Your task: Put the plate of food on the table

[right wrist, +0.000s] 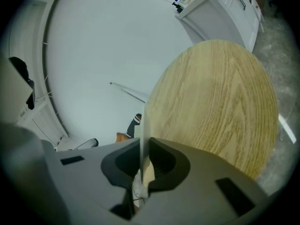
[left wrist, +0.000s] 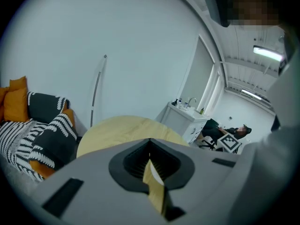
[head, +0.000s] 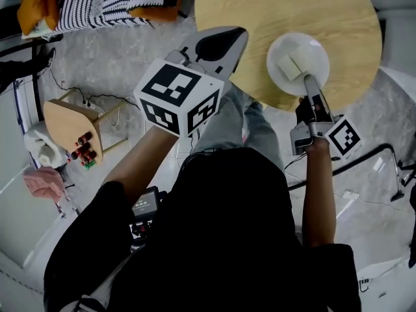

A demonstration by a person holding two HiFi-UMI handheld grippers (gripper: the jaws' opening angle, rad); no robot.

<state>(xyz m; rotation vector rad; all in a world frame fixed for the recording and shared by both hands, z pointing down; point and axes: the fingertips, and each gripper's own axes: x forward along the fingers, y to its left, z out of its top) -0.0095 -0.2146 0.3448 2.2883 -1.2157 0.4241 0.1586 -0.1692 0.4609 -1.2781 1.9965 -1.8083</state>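
Plate: the white plate [head: 313, 45] is over the near part of the round wooden table [head: 286, 5], inside its rim but not by much. Whether it's down on the wood or hanging just above it, I can't tell from here.
Food: one pale block [head: 292, 65] lies loose on the plate, with nothing keeping it in place.
Right gripper: the right gripper [head: 311, 88] has its fingers clamped on the plate's near rim. It's one thin pinch, and the whole plate sticks out beyond it.
Risk, tilt: all the weight hangs past that pinch, so I'd say the far side could droop and the block slide off toward the table's middle.
Risk, release: if the fingers let go with the plate tilted or in the air, it could drop, clatter and toss the food.
Risk, edge: with the plate this near the rim, a nudge on pulling back could drag it off onto the grey floor [head: 130, 64].
Left gripper: the left gripper [head: 220, 43] floats by the table's edge, fingers together and holding nothing, so it gives the plate no support.
Surroundings: striped cushions [head: 97, 2] lie well apart, out of it.
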